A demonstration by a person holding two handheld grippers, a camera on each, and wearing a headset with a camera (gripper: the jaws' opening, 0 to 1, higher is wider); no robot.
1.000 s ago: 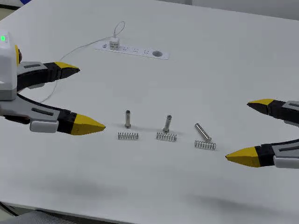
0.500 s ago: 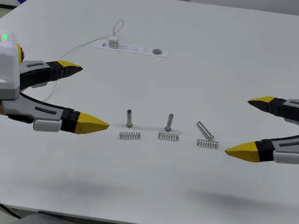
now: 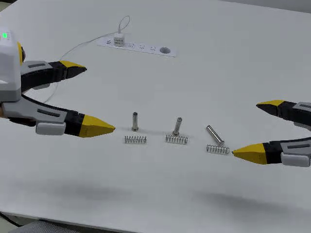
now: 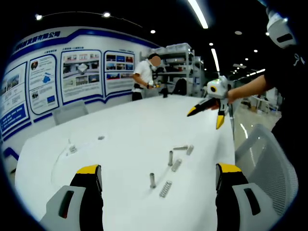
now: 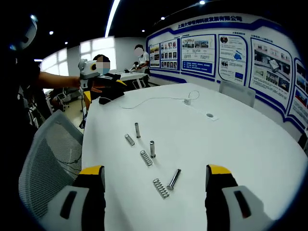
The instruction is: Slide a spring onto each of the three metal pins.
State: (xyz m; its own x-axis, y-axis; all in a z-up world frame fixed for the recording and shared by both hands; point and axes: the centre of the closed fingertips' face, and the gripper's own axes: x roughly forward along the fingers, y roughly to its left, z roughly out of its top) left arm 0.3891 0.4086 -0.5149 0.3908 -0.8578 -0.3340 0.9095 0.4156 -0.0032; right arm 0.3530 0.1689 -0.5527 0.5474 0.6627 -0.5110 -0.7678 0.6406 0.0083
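two open, empty grippers are hovering near the front edge of the table (image 3: 155, 194): left gripper (image 3: 97, 99) and right gripper (image 3: 246, 128) pointing inward, flanking the metal pins (image 3: 177, 126).

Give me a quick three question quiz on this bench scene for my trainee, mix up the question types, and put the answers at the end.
1. True or false: the right pin stands upright like the left pin and the middle pin.
2. Where are the three springs? A) slid onto the pins. B) lying on the table, one near each pin. C) held in a hand-held gripper.
3. Fill in: the left hand-held gripper and the right hand-held gripper both have their jaws ____.
Key: 1 false, it lies flat; 2 B; 3 open.
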